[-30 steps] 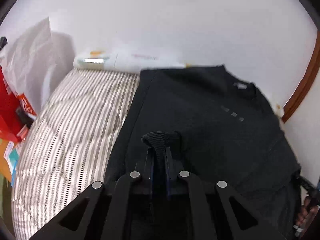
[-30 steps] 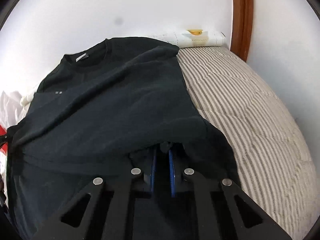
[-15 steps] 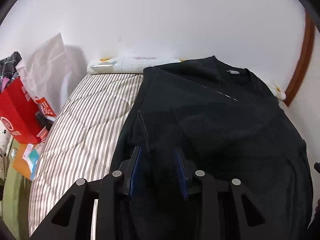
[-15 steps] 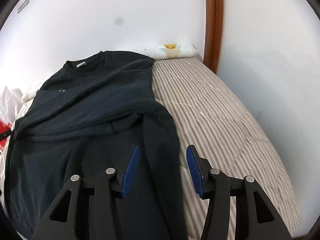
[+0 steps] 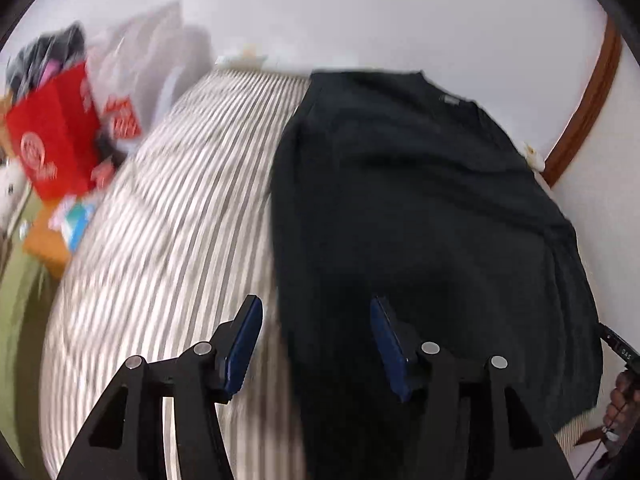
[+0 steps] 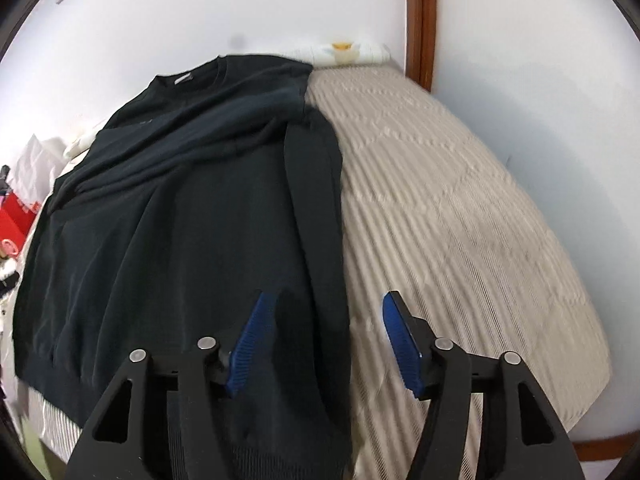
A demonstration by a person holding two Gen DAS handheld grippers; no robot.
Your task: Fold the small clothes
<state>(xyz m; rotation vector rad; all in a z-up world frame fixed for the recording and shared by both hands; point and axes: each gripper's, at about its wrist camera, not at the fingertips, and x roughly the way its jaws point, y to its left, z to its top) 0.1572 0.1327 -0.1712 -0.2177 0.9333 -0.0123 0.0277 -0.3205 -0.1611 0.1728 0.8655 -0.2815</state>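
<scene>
Left gripper (image 5: 316, 342) opening, blue fingers (image 5: 245, 344) apart, clamped on nothing; sweater (image 5: 420, 216) edge spread beneath and ahead of the gap, touching neither finger. Right gripper (image 6: 326, 344) likewise opening and empty, sweater (image 6: 188, 216) sleeve running under its left finger (image 6: 250, 346), striped bed cover (image 6: 460, 208) under the right one. Red bag (image 5: 52, 132) well off beyond the left finger.
</scene>
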